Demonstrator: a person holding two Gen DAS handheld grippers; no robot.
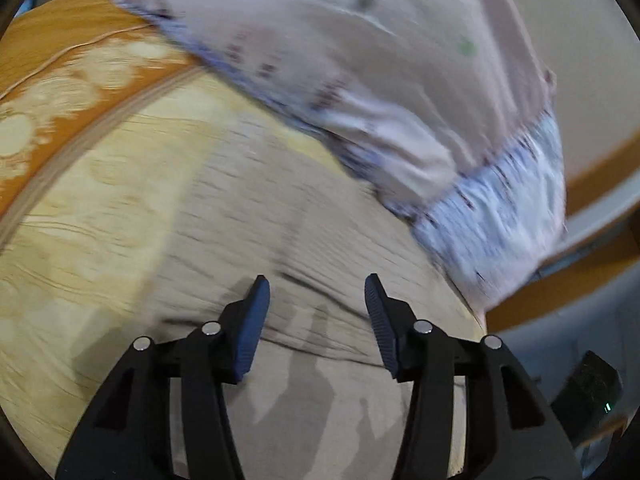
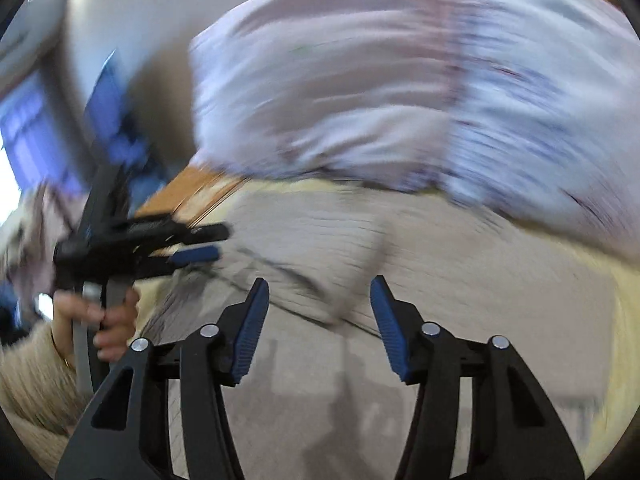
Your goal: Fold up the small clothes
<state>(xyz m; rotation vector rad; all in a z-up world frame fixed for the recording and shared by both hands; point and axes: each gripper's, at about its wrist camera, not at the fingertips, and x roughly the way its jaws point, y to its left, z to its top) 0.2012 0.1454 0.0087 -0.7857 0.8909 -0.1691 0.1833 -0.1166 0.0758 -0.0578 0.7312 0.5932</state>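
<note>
A grey-beige garment [image 1: 300, 220] lies spread on a cream patterned cover, creased across its near part. My left gripper [image 1: 317, 278] hangs over that near part, open, with nothing between its blue pads. In the right wrist view the same garment [image 2: 400, 248] fills the middle. My right gripper [image 2: 320, 280] is open above it and holds nothing. The left gripper [image 2: 208, 244] reaches in from the left over the garment's edge, held by a hand [image 2: 108, 320] in a beige knitted sleeve. Both views are blurred.
A heap of pale pink and blue-patterned clothes [image 1: 360, 60] [image 2: 400, 80] lies just beyond the garment. The cover has an orange patterned border [image 1: 60, 80] at the left. A dark box with a green light [image 1: 588, 392] sits past the surface's right edge.
</note>
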